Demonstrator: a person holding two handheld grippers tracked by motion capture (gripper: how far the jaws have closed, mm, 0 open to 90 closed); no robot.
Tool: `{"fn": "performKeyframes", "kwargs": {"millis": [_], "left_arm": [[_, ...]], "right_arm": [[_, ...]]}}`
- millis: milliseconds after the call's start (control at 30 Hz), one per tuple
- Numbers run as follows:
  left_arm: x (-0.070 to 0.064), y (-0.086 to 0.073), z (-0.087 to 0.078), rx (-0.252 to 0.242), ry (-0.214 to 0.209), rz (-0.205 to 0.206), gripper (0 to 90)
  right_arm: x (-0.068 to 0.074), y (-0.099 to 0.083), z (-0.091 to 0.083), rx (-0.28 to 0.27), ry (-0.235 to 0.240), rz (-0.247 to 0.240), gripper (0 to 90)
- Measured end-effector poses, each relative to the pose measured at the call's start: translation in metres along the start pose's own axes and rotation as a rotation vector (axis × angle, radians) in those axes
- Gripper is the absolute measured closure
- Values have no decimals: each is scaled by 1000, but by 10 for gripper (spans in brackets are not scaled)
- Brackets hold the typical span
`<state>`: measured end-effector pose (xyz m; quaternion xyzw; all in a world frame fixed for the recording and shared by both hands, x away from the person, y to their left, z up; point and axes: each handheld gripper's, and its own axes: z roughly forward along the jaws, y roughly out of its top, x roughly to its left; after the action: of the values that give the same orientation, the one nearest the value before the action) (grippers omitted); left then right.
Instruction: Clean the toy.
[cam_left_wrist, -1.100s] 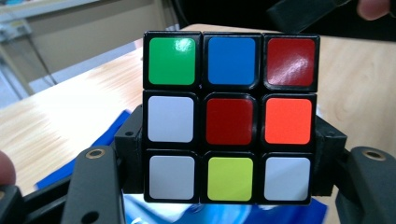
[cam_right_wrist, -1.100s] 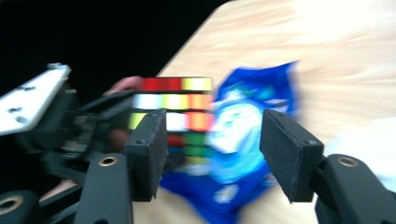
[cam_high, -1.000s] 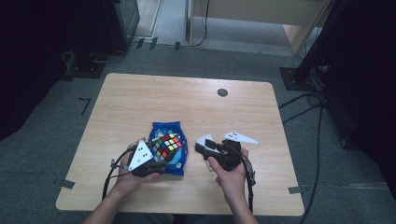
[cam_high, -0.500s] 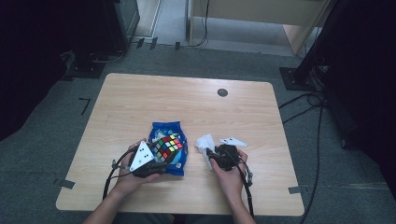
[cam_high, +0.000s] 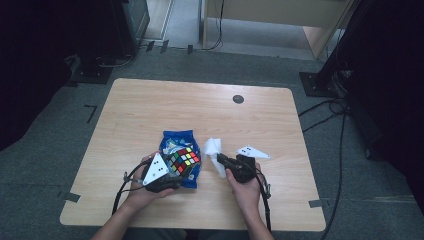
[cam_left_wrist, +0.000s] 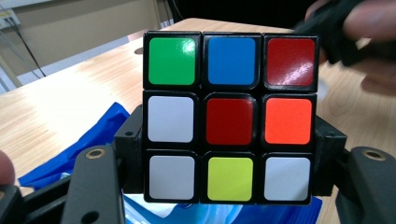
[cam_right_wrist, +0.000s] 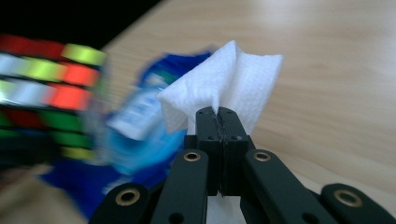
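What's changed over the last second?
The right gripper has carried the white wipe leftward, closer to the cube, jaws staying shut on it. The left gripper still clamps the cube above the blue pack, which hasn't moved.

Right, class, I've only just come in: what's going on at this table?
A person works with a gripper in each hand. The left gripper is clamped on a Rubik's cube, held over a blue packet lying on the wooden table. The right gripper is shut on a white wipe, held beside the cube, perhaps ready to clean it.
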<state>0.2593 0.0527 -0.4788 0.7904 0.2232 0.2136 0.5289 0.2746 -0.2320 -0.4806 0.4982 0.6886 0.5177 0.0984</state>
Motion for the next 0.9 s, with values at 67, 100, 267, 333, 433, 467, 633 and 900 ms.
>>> {"fn": "performKeyframes", "kwargs": {"millis": [67, 100, 267, 333, 433, 467, 633, 900], "left_arm": [[-2, 0, 1, 3, -9, 6, 338], [-4, 0, 2, 3, -13, 10, 338], [-12, 1, 4, 6, -33, 46, 338], [-14, 1, 5, 6, -46, 54, 338], [-17, 0, 6, 9, -58, 66, 338], [-18, 0, 6, 10, -58, 72, 338], [-19, 0, 7, 11, -58, 73, 338], [-10, 1, 1, 2, -25, 47, 338]], "right_arm": [[14, 7, -4, -26, 72, -26, 900], [21, 9, -6, -35, 103, -37, 900], [43, 18, -9, -54, 192, -41, 900], [44, 18, -9, -46, 200, -23, 898], [41, 18, -7, -46, 220, 20, 897], [41, 18, -7, -45, 229, 28, 897], [54, 20, -7, -44, 331, 20, 896], [63, 22, -11, -27, 432, -67, 890]]}}
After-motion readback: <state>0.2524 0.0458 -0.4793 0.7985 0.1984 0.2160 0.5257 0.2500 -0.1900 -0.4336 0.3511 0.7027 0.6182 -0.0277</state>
